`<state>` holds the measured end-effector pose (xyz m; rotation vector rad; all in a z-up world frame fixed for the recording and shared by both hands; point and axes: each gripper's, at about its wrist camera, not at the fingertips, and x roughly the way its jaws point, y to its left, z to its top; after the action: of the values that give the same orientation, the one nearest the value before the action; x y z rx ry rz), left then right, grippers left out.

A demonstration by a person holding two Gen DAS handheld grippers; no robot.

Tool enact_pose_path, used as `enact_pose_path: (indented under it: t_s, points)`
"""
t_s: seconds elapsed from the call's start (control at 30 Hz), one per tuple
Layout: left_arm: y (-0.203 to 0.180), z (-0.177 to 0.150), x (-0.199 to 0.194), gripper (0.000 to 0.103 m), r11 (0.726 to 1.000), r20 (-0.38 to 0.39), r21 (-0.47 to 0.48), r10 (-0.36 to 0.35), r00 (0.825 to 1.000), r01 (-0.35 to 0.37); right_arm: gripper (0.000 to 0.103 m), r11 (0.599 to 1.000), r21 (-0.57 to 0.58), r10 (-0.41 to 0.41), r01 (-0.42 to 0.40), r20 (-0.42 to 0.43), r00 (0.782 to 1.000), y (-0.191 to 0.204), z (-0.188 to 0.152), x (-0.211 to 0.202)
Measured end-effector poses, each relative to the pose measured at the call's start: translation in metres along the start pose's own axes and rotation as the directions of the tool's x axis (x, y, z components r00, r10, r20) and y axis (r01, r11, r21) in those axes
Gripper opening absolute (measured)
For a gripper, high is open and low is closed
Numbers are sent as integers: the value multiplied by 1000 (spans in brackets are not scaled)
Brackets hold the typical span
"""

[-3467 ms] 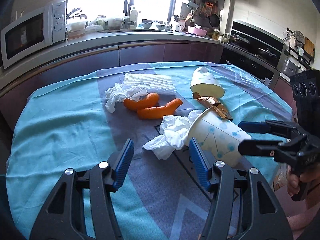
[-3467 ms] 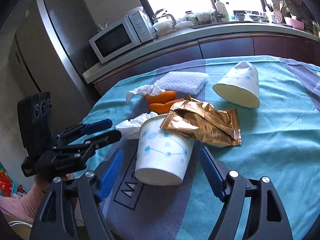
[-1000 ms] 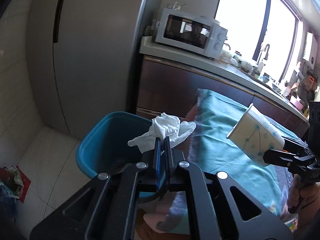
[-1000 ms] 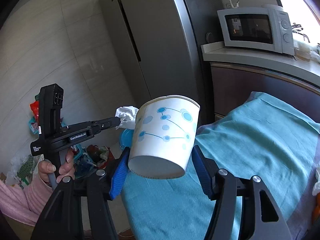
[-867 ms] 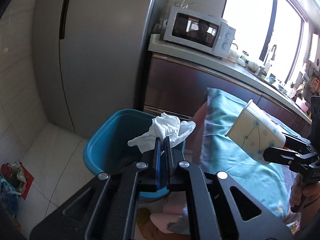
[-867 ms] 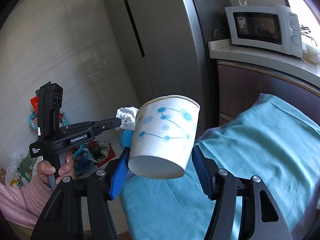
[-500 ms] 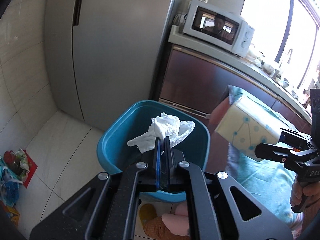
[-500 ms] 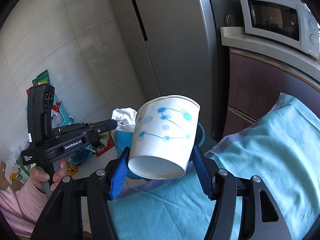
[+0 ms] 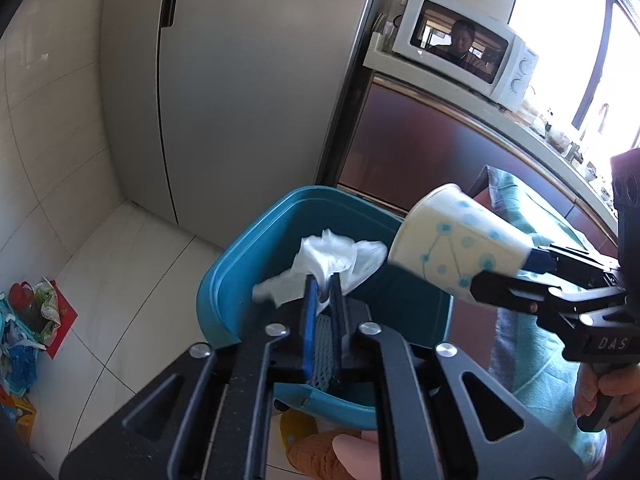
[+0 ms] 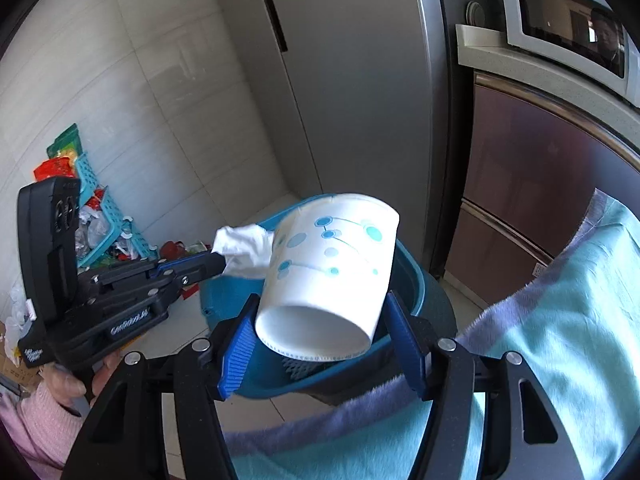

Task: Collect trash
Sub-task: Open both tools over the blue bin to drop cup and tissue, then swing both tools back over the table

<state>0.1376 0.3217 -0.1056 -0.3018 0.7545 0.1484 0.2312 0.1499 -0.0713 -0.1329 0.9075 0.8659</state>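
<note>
The bin (image 9: 256, 280), a teal plastic tub on the tiled floor, stands in front of the fridge (image 9: 248, 80) and just beside the table edge with its teal cloth (image 10: 560, 340); it serves as the landmark. The right gripper (image 10: 320, 340) holds the cup (image 10: 328, 268) above the bin's near rim, tilted with its mouth toward the camera, pads pressing the side walls near the mouth. The cup is white paper with blue dots and lines; it is judged light, thin-walled and easily crushed, so moderate pressure across the wall near the stiffer rim is the best hold. The left gripper (image 9: 324, 292) hangs over the bin opening. Its jaws have just been opening slightly, and a narrow gap shows between the pads, with the tissue (image 9: 328, 264) still caught between them. The tissue is a crumpled white wad, judged soft, nearly weightless and prone to cling to the pads; it can be pinched anywhere on its bulk.
</note>
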Motion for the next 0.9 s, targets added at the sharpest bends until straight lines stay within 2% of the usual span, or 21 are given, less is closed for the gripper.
enact_pose_path:
  t_s: [0.03,0.17,0.43,0.57,0.77,0.9]
  points:
    - [0,0,4,14,1000,-7,-3,1,1000,-1,62,1000,9,3,-3,-5,1000,-1,1,2]
    - [-1,-5,19,23,1000,-38,-7,10,999,-10,64,1000,25,2,-2,-1,1000,-4,-1,1]
    - [-3,-15,23,26,1000,-41,-12,-13,999,12,64,999,35,20,-21,25,999,-8,-15,-20]
    - [-12,-16,11,31,1000,-17,4,-30,999,30,64,998,46,34,-37,61,998,-8,-29,-44]
    - [-46,-17,-15,40,992,34,71,-105,994,103,64,997,70,17,-28,146,989,-18,-56,-95]
    - [-86,-19,-30,43,971,46,147,-195,980,186,64,994,108,-37,15,203,978,-30,-81,-135]
